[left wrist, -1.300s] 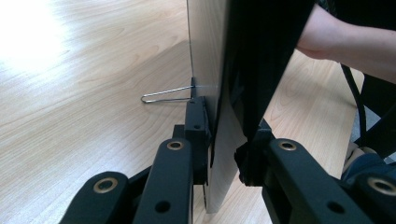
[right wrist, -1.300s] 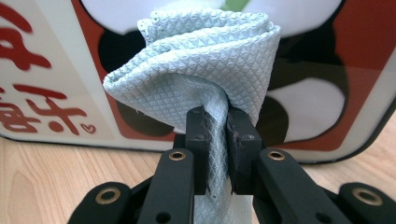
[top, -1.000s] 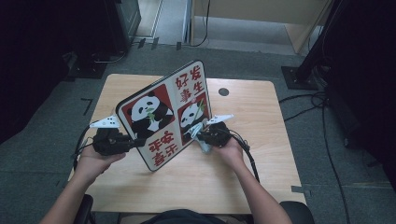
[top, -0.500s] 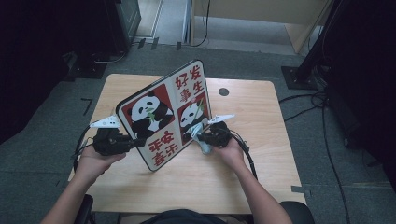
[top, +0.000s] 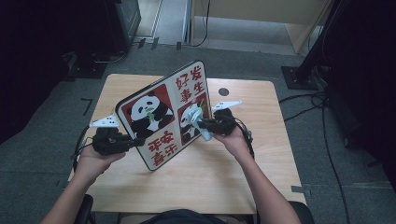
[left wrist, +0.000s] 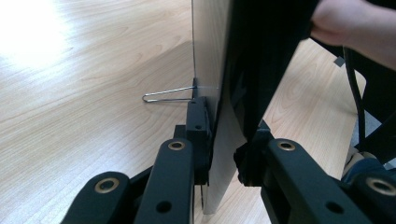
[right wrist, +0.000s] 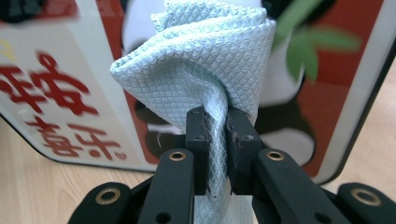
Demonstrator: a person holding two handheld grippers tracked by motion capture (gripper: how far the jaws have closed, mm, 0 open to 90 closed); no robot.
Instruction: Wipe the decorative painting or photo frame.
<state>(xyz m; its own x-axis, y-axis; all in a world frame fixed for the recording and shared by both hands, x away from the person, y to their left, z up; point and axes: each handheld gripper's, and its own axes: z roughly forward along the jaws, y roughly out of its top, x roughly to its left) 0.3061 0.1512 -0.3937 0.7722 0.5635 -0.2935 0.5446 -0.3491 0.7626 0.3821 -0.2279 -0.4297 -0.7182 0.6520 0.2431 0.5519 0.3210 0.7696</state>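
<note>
A board [top: 163, 116] printed with pandas and red characters stands tilted on the wooden table [top: 243, 177]. My left gripper [top: 135, 140] is shut on its left edge, and its jaws have just closed a little tighter. In the left gripper view the pads of that gripper [left wrist: 224, 149] clamp the board's thin edge [left wrist: 212, 70], and a wire stand [left wrist: 168, 94] sticks out from it. My right gripper [top: 203, 125] is shut on a pale blue cloth [top: 196, 119] that presses against the board's face. The bunched cloth [right wrist: 201, 60] sits between my right gripper's [right wrist: 217, 140] pads, in front of the board [right wrist: 60, 84].
A small round hole [top: 224, 92] sits near the table's far edge. Cables trail from both grippers off the table sides. Grey carpet, dark equipment and a stand base [top: 299, 74] surround the table.
My right gripper has risen a little along the board's face with the cloth in it. The left gripper and the board have stayed put.
</note>
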